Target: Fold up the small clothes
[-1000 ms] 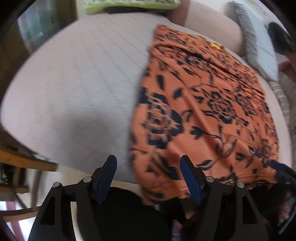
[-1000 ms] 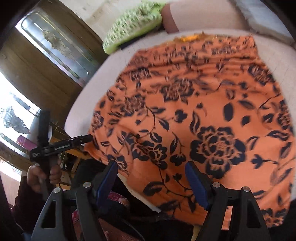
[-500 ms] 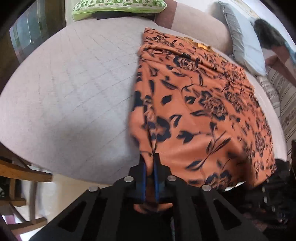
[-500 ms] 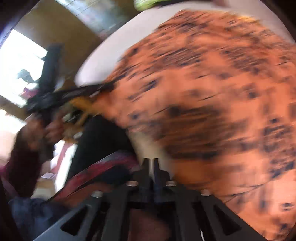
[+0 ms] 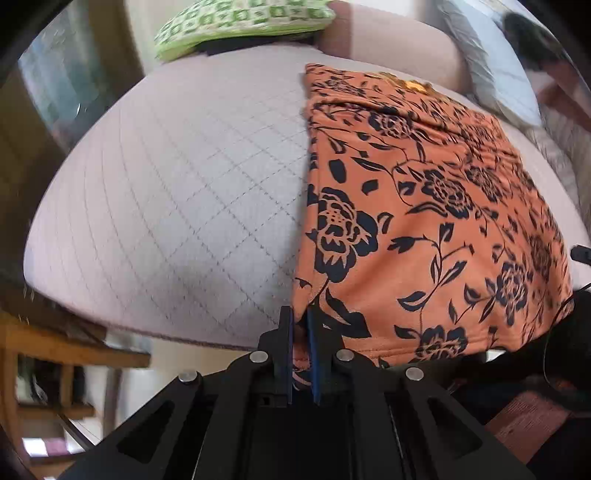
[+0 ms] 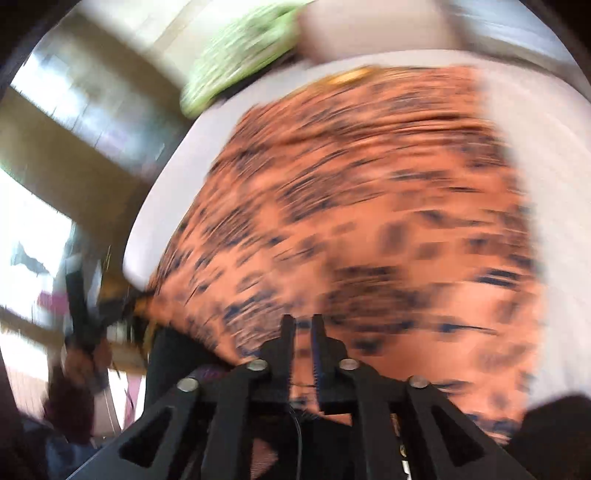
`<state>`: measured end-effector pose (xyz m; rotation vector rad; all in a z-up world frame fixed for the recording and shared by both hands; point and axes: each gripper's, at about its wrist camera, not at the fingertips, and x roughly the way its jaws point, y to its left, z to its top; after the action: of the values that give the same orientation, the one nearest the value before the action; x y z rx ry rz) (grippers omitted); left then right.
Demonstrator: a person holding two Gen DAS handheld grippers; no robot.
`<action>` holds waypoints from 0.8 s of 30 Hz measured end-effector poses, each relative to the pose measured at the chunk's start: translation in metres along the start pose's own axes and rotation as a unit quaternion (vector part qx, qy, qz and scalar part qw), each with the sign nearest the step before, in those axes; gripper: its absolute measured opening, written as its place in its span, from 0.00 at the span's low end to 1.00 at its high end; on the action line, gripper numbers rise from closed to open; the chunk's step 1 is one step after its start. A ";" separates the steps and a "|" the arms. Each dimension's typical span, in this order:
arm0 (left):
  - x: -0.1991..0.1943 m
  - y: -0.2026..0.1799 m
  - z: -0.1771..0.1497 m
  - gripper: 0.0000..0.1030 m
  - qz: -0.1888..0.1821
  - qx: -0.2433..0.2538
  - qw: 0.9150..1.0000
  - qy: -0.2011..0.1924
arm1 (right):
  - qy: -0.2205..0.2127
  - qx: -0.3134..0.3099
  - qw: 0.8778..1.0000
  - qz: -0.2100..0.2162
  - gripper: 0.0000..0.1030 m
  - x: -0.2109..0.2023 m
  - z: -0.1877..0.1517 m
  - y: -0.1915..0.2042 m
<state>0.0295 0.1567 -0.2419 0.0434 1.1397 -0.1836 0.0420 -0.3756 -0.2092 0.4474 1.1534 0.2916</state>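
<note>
An orange garment (image 5: 424,206) of soft, thin cloth printed with dark blue flowers lies flat on a pale quilted cushion (image 5: 177,192) stitched in diamonds, its near hem hanging over the cushion's front edge. The left gripper (image 5: 301,317) points steeply down with its blue pads nipped tight on the garment's near left corner; the right gripper (image 6: 303,325), also angled down, has cloth between its jaws, which are opening. The right wrist view is smeared with blur, but it alone shows a hand (image 6: 92,354) at far left, while the left view keeps the green patterned pillow (image 5: 240,22) sharp.
</note>
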 end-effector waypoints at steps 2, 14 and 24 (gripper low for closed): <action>-0.001 0.001 -0.001 0.18 -0.008 -0.008 1.000 0.001 | -0.027 0.064 0.998 -0.005 0.61 -0.026 -0.001 -0.035; 0.025 0.016 0.003 0.69 -0.044 -0.086 0.994 0.045 | -0.057 0.236 0.970 0.008 0.78 -0.051 -0.045 -0.145; 0.038 0.036 -0.006 0.69 -0.073 -0.105 0.989 0.072 | -0.037 0.222 0.971 0.081 0.71 -0.011 -0.057 -0.151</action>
<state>0.0453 0.1885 -0.2815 -0.2178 1.3015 -0.1911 -0.0155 -0.5021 -0.2917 0.9422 1.1091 0.1530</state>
